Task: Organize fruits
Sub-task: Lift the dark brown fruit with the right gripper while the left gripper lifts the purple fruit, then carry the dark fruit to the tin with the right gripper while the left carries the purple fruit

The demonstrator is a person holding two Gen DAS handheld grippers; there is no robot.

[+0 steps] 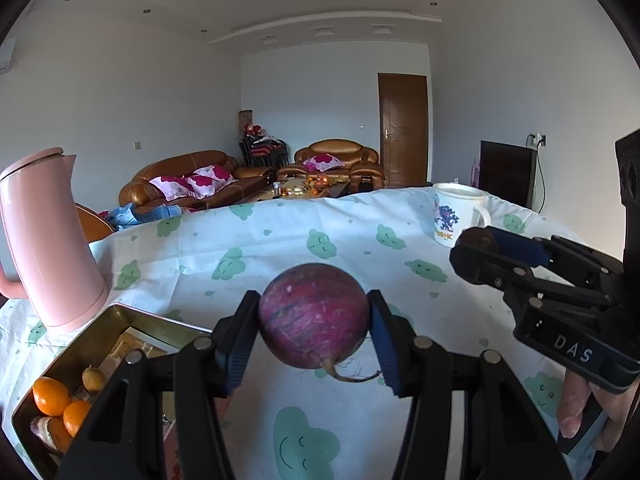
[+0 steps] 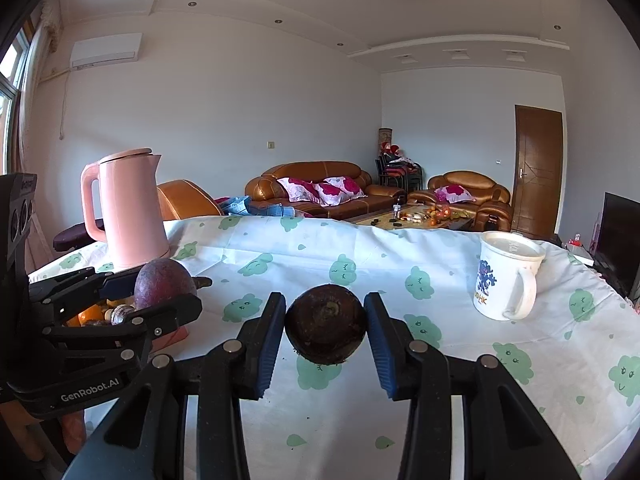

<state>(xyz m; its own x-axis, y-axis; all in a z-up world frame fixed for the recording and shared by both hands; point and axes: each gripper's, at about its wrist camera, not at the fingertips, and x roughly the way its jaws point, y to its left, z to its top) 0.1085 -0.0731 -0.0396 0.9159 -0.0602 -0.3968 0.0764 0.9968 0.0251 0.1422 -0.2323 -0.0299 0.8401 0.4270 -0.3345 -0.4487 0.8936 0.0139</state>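
Holding a round purple root vegetable [image 1: 314, 316] between my left tongs [image 1: 314, 320], I see it at the centre of the left wrist view, pads pressed against both its sides, its thin root tail hanging toward the lower edge. My right tongs [image 2: 326, 330] are clamped on a smaller, dark brown round fruit [image 2: 326, 330] at the centre of the right wrist view; I cannot tell what kind it is, as its skin is in shadow. Both pieces hang above a desk [image 1: 280, 240] covered in a white cloth printed with green clouds. At the lower left of the left wrist view sits a metal tin [image 1: 100, 320] holding oranges [image 1: 50, 396] and other small fruits. A pink kettle [image 1: 44, 236] stands just behind the tin, at the left edge. A white lidded mug [image 2: 506, 284] with a blue cartoon print stands at the right of the right wrist view.
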